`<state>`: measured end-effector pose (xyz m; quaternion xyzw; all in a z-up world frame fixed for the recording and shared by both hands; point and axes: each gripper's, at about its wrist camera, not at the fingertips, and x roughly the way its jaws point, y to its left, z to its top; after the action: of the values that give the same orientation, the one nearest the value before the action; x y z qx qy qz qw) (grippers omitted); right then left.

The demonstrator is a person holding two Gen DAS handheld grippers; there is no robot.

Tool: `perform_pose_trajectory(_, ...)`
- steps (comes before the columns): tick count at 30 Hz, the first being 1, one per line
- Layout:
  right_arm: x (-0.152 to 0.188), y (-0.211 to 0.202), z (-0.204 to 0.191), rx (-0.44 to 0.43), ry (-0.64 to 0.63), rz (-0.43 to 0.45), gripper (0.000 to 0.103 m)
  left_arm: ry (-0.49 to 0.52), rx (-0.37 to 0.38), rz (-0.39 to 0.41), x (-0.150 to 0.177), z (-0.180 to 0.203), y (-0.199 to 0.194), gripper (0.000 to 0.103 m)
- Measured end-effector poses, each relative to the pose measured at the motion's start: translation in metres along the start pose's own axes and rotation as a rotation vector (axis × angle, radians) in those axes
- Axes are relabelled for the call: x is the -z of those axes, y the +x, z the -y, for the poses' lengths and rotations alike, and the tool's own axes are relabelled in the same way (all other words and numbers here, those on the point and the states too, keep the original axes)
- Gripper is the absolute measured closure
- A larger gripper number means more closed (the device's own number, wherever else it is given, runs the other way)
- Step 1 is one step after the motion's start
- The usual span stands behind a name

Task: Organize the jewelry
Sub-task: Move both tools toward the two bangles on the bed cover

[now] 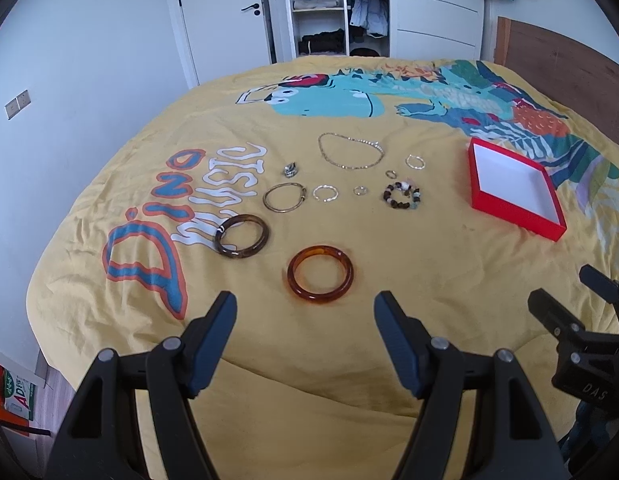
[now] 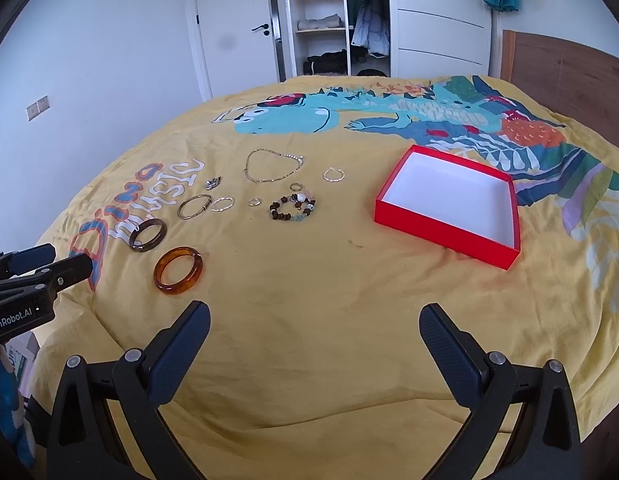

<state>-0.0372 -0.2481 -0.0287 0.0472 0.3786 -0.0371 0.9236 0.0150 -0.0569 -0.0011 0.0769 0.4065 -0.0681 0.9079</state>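
Note:
Jewelry lies spread on a yellow bedspread [image 1: 429, 280]. An amber bangle [image 1: 320, 275] [image 2: 178, 270] sits just ahead of my left gripper [image 1: 305, 312], which is open and holds nothing. Behind it lie a dark brown bangle [image 1: 241, 236] [image 2: 148, 235], a thin gold bangle [image 1: 284, 197] [image 2: 194, 206], a beaded bracelet [image 1: 403, 195] [image 2: 292, 208], a chain necklace [image 1: 350, 151] [image 2: 273, 165] and several small rings. A red box [image 1: 515, 188] [image 2: 449, 203] with a white inside stands empty to the right. My right gripper [image 2: 315, 322] hovers open above bare bedspread, well short of the box.
The bed's near edge runs under both grippers. A wooden headboard [image 2: 565, 80] borders the right side. Beyond the bed stand a white door [image 1: 217, 12], an open wardrobe [image 1: 333, 8] with clothes and white drawers [image 2: 441, 20].

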Motion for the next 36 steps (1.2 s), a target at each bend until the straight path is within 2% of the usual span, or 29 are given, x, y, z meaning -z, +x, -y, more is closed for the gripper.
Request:
perform_pose_trajectory(6, -0.002, 0.008, -0.001, 0.005, 0.003, -0.018, 0.003, -0.038, 0.016, -0.035, 0.003, -0.017, 0.012, 0.033)
perform_pose_trajectory(13, -0.007, 0.017, -0.002, 0.011, -0.002, -0.027, 0.006, -0.085, -0.002, -0.038, -0.001, -0.043, 0.023, 0.033)
perform_pose_trajectory(21, -0.007, 0.033, -0.008, -0.009, -0.021, -0.062, 0.008, -0.109, -0.006, -0.069, -0.002, -0.055, 0.038, 0.033)
perform_pose_trajectory(24, -0.006, 0.037, -0.012, -0.02, -0.029, -0.072, 0.009, -0.117, -0.013, -0.075, -0.001, -0.058, 0.042, 0.033)
perform_pose_trajectory(36, -0.011, 0.058, -0.033, -0.112, -0.06, -0.125, 0.023, -0.172, -0.057, -0.097, -0.002, -0.086, 0.058, 0.033)
